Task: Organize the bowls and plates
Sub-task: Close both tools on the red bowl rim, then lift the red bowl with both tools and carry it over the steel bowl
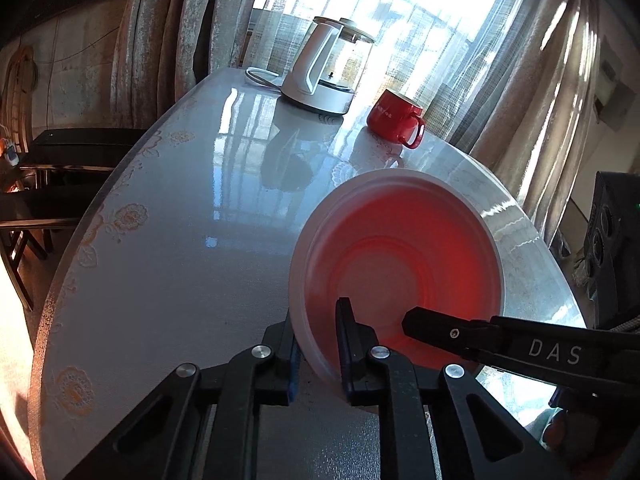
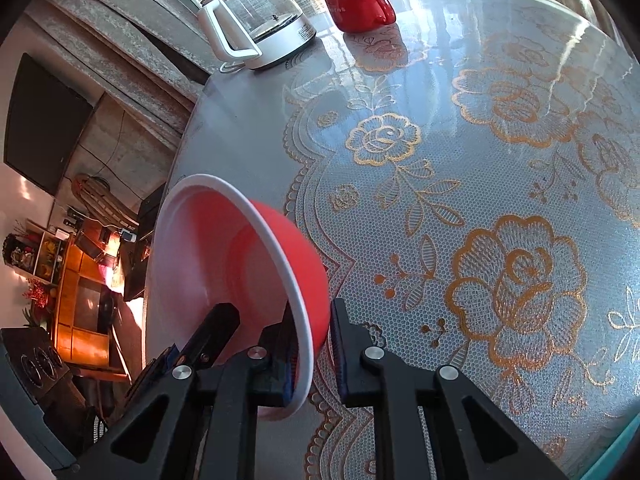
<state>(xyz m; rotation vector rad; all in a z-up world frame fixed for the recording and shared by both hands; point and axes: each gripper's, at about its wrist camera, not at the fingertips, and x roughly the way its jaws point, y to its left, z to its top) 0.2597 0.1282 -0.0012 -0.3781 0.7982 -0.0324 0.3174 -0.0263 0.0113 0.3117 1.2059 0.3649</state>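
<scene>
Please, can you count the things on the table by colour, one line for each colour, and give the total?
Red: 2, the bowl (red outside, white rim, held by both grippers) and the mug
White and clear glass: 1, the kettle
Total: 3

A red bowl [image 2: 256, 280] with a white rim is tilted above a lace-covered table [image 2: 460, 200]. The right gripper [image 2: 312, 332] pinches its rim, beside the left gripper [image 2: 212, 328].
</scene>
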